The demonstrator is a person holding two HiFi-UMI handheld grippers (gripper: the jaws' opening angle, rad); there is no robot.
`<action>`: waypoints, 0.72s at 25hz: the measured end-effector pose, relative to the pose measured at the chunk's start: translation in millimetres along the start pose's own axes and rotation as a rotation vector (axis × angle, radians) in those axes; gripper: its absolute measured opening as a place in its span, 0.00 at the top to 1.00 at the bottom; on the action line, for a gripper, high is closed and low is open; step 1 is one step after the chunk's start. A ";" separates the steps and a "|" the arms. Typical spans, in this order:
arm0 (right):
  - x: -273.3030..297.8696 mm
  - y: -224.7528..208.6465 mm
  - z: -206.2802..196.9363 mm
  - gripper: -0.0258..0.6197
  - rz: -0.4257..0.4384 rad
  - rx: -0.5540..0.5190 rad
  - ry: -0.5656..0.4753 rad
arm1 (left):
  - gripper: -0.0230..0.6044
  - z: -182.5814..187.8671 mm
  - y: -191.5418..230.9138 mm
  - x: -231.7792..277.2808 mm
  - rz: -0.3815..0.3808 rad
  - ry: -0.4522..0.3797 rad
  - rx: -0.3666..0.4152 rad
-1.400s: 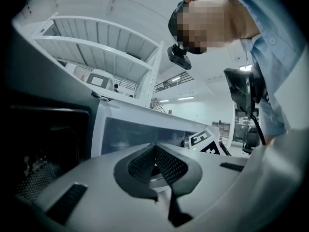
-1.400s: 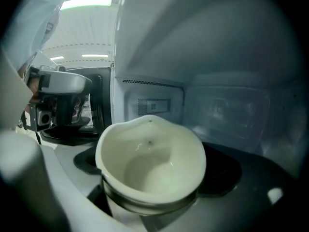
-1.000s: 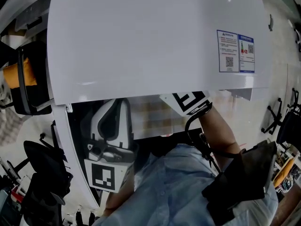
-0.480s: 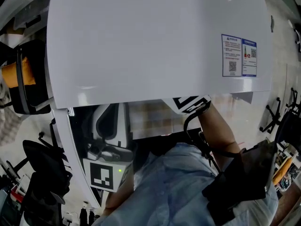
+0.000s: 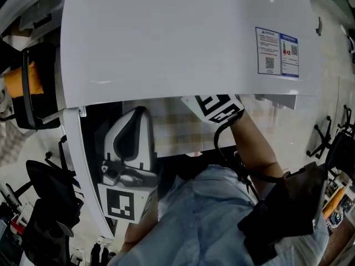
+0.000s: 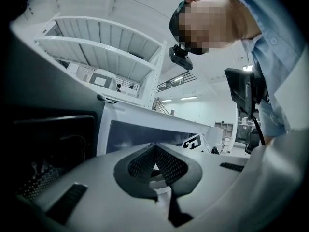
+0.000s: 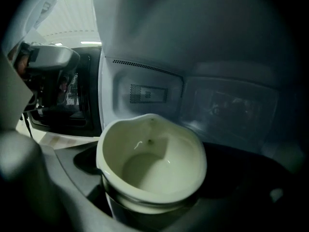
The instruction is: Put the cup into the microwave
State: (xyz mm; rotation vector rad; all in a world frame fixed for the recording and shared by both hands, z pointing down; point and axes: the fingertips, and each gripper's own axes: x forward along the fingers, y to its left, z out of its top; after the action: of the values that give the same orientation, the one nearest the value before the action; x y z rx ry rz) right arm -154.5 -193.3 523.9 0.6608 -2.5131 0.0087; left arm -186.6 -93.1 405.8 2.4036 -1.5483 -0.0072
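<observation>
Cup goes in: the right gripper (image 7: 147,204) is clamped around a pale, empty cup (image 7: 150,161), holding it inside the cavity of the white microwave (image 5: 177,37), near the cavity's vented left wall. The person's forearm (image 5: 252,148) reaches in under the microwave's top. Outside the microwave, beside its swung-open door (image 7: 67,105), the left gripper (image 6: 155,164) hangs with its jaws pressed together on nothing.
</observation>
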 end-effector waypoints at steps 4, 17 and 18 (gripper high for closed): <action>-5.3 -0.1 -5.2 0.10 -0.021 0.000 0.029 | 0.96 4.6 -7.5 -9.4 0.010 -0.012 0.009; -69.9 27.3 7.8 0.10 -0.112 0.194 -0.043 | 0.96 19.8 -55.2 -35.8 0.004 0.003 0.018; -75.2 32.8 9.0 0.10 -0.111 0.222 -0.061 | 0.96 21.2 -60.1 -37.0 0.000 0.001 0.020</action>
State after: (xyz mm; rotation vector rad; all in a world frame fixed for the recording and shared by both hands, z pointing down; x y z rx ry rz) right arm -118.6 -131.5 482.6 0.9007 -2.5527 0.2332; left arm -152.1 -41.7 365.8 2.4189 -1.5545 0.0101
